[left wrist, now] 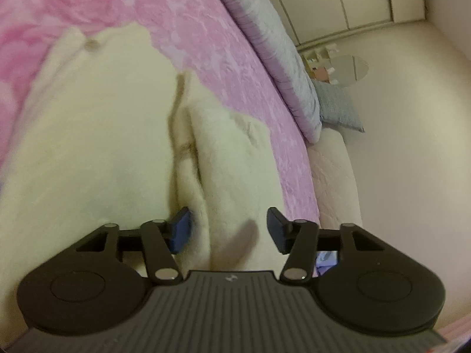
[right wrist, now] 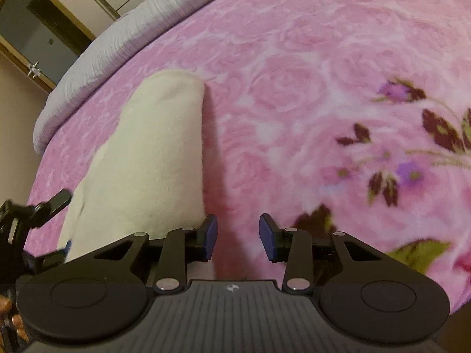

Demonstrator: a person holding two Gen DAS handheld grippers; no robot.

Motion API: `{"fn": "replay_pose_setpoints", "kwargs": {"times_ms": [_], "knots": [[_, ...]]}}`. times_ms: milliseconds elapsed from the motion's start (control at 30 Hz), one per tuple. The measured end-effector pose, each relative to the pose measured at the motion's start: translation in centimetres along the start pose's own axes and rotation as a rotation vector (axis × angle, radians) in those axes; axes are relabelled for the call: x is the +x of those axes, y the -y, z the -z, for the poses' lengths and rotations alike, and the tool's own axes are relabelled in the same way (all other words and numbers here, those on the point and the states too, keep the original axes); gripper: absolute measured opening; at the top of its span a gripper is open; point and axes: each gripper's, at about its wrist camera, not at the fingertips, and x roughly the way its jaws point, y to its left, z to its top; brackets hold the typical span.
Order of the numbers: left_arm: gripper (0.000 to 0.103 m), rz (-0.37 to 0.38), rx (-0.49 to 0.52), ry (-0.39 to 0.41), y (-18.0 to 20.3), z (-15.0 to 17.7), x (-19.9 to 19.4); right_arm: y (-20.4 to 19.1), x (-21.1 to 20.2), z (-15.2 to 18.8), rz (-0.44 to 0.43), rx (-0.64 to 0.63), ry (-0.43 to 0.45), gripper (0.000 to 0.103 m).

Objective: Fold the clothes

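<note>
Left wrist view: cream fleece garment [left wrist: 103, 147] spread over a pink rose-patterned blanket [left wrist: 206, 29], filling the left and centre of the frame. Left gripper [left wrist: 229, 229] hovering low over it, jaws partly open with blue pads [left wrist: 179, 229] apart; a raised fold of fleece sitting in the gap, not visibly pinched. Small round button [left wrist: 91, 44] near the far edge of the garment. Long crease running away from the gripper, roughly along its pointing direction.

Right wrist view: same garment [right wrist: 153, 153] seen as a long cream strip, reaching from the lower left toward the upper middle. Right gripper [right wrist: 238, 235] partly open and holding nothing, only blanket [right wrist: 294, 88] between its pads. Garment edge lying just beside the left-hand pad [right wrist: 210, 236], so the cloth sits to the left of this gripper. Left gripper [right wrist: 59, 200] visible at the far left edge, on the garment's other side.

Judged nearer to a usable grasp: left gripper, already straddling cloth.

No readable writing; only a small moulded emblem [left wrist: 231, 278] on each gripper body.
</note>
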Motion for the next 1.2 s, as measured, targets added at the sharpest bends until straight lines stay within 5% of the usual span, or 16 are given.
{"fn": "replay_pose_setpoints", "kwargs": {"times_ms": [33,100,167,333,500,600,933,1200], "knots": [[0.025,0.006,0.015,-0.006,0.1,0.0,0.2,0.1,0.1,0.0,-0.004,0.004,-0.005,0.039],[0.016,0.009,0.049,-0.010,0.3,0.1,0.3,0.0,0.1,0.0,-0.007,-0.006,-0.008,0.035],[0.014,-0.007,0.124,0.022,1.5,0.0,-0.9,-1.0,-0.3,0.2,-0.014,-0.051,-0.004,0.020],[0.013,-0.020,0.292,0.169,4.4,-0.6,-7.6,-6.2,-1.6,1.6,-0.023,-0.289,0.040,0.022],[0.013,-0.149,0.209,0.202,0.1,-0.8,-10.6,-10.6,-1.2,4.2,-0.024,-0.520,0.054,0.022],[0.014,-0.134,0.120,0.177,-3.2,-0.9,-10.6,-11.7,-1.0,4.8,-0.028,-0.558,0.047,0.023],[0.015,-0.114,0.116,0.169,-4.5,-1.4,-10.9,-9.8,-1.6,4.4,-0.080,-0.448,0.036,0.024],[0.017,-0.147,0.102,0.249,-1.7,1.8,-16.2,-4.9,-3.6,3.8,-0.277,-0.167,0.028,0.034]]}}
